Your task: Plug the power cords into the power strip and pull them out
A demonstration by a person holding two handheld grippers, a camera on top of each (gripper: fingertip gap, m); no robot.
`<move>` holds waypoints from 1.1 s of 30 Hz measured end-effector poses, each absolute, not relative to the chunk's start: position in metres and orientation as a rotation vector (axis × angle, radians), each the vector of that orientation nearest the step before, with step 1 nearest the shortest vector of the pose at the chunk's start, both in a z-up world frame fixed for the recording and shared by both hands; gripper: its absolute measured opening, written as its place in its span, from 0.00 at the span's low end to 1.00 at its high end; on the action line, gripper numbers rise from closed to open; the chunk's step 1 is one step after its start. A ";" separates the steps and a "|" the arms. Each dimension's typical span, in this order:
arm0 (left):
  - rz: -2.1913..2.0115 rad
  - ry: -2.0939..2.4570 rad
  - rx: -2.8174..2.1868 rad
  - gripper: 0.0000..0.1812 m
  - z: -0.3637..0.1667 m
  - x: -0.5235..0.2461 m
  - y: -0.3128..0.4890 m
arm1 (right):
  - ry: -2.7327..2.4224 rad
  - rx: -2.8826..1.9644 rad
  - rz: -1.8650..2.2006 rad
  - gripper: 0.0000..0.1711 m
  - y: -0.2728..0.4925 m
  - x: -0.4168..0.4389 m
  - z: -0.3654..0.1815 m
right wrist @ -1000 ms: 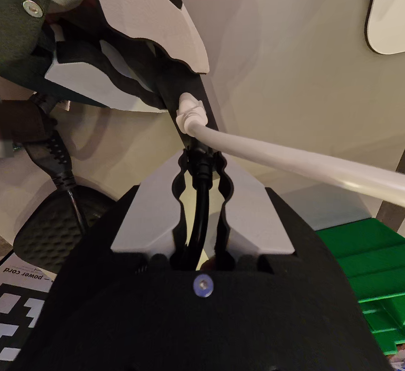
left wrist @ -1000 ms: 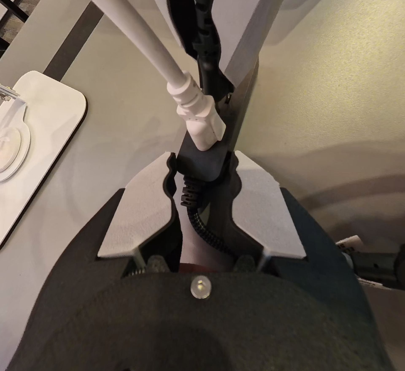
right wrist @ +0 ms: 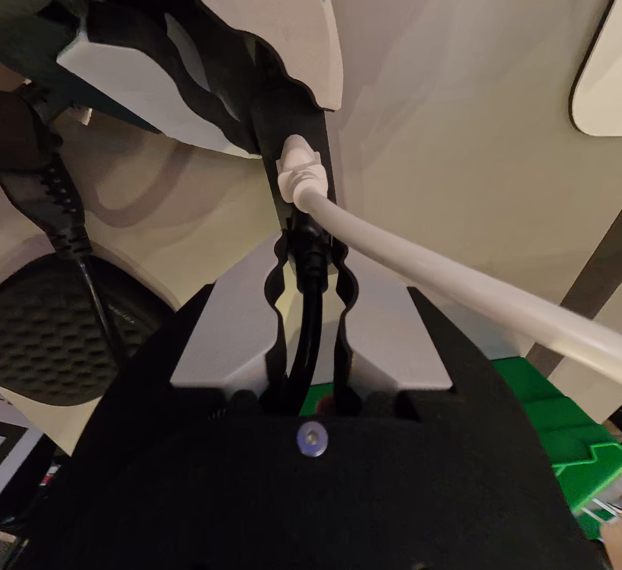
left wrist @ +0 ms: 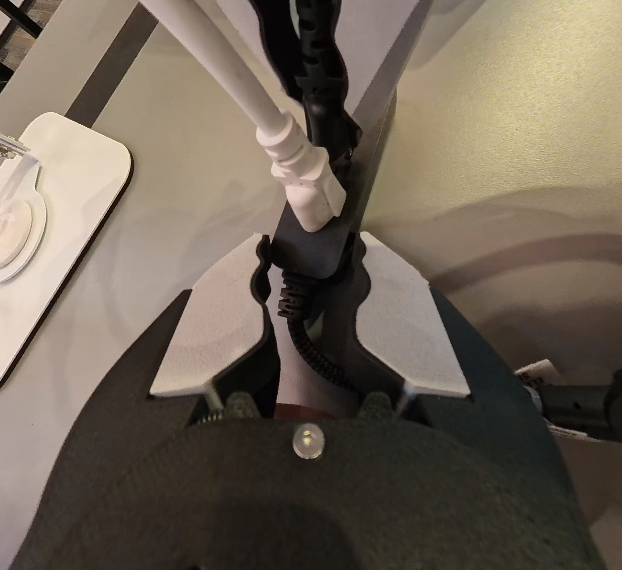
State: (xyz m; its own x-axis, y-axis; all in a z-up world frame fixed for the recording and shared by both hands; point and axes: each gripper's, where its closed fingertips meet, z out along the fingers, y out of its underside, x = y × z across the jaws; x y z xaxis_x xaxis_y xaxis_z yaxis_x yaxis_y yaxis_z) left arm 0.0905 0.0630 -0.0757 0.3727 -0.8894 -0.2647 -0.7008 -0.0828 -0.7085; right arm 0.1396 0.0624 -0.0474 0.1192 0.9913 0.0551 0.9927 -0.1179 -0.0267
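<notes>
Gripping power strip (left wrist: 308, 251) between tool (left wrist: 311, 244) tips

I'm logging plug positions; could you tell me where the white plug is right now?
The white plug sits in the dark power strip, mid-frame in the left wrist view, between the left gripper and the black plug in the right gripper.

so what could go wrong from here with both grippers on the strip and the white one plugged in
1. The right gripper pinches the black plug near its cord end; pulling there may strain the cord.
2. The white plug sits right beside it and could get knocked loose.
3. The left gripper holds only the end of the power strip, so the strip might twist.
</notes>
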 end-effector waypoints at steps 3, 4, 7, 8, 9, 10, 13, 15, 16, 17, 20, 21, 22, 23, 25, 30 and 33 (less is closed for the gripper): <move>-0.299 1.388 -1.836 0.25 -0.076 0.091 0.063 | -2.104 -2.265 -0.062 0.14 0.062 0.141 -0.048; -0.300 1.390 -1.834 0.25 -0.076 0.091 0.063 | -2.121 -2.253 -0.063 0.14 0.062 0.141 -0.048; -0.301 1.394 -1.831 0.25 -0.076 0.091 0.062 | -2.204 -2.185 -0.066 0.16 0.060 0.142 -0.048; -0.301 1.394 -1.831 0.25 -0.076 0.091 0.062 | -2.214 -2.187 -0.065 0.16 0.060 0.143 -0.049; -0.301 1.395 -1.830 0.25 -0.076 0.091 0.062 | -2.232 -2.177 -0.059 0.16 0.060 0.144 -0.049; -0.301 1.395 -1.830 0.25 -0.076 0.091 0.062 | -2.257 -2.154 -0.056 0.17 0.060 0.144 -0.049; -0.301 1.395 -1.830 0.26 -0.076 0.091 0.063 | -2.314 -2.109 -0.069 0.17 0.061 0.146 -0.050; -0.300 1.400 -1.825 0.26 -0.076 0.091 0.062 | -2.364 -2.064 -0.087 0.17 0.062 0.147 -0.050; -0.300 1.400 -1.825 0.26 -0.076 0.091 0.062 | -2.374 -2.054 -0.088 0.16 0.063 0.147 -0.050; -0.301 1.400 -1.826 0.26 -0.076 0.091 0.062 | -2.379 -2.045 -0.094 0.14 0.064 0.147 -0.050; -0.303 1.399 -1.826 0.25 -0.076 0.091 0.062 | -2.388 -2.038 -0.079 0.14 0.065 0.147 -0.050; -0.303 1.399 -1.826 0.25 -0.076 0.091 0.062 | -2.390 -2.030 -0.069 0.14 0.065 0.147 -0.050; -0.302 1.399 -1.826 0.26 -0.076 0.091 0.063 | -2.387 -2.025 -0.058 0.14 0.065 0.147 -0.050; -0.303 1.400 -1.825 0.25 -0.076 0.091 0.062 | -2.376 -2.032 -0.043 0.14 0.065 0.147 -0.050; -0.303 1.401 -1.825 0.26 -0.076 0.091 0.062 | -2.361 -2.025 -0.014 0.14 0.065 0.146 -0.051; -0.303 1.401 -1.824 0.26 -0.076 0.091 0.062 | -2.259 -2.069 0.124 0.14 0.063 0.141 -0.049; -0.304 1.402 -1.824 0.26 -0.076 0.091 0.062 | -2.224 -2.079 0.176 0.16 0.062 0.140 -0.048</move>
State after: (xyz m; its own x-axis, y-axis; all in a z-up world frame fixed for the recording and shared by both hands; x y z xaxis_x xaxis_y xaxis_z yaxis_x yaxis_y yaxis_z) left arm 0.0913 0.0624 -0.0758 0.3573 -0.8944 -0.2691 -0.7025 -0.0675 -0.7085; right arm 0.1396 0.0621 -0.0479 -0.0681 0.9976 -0.0113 0.9870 0.0657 -0.1466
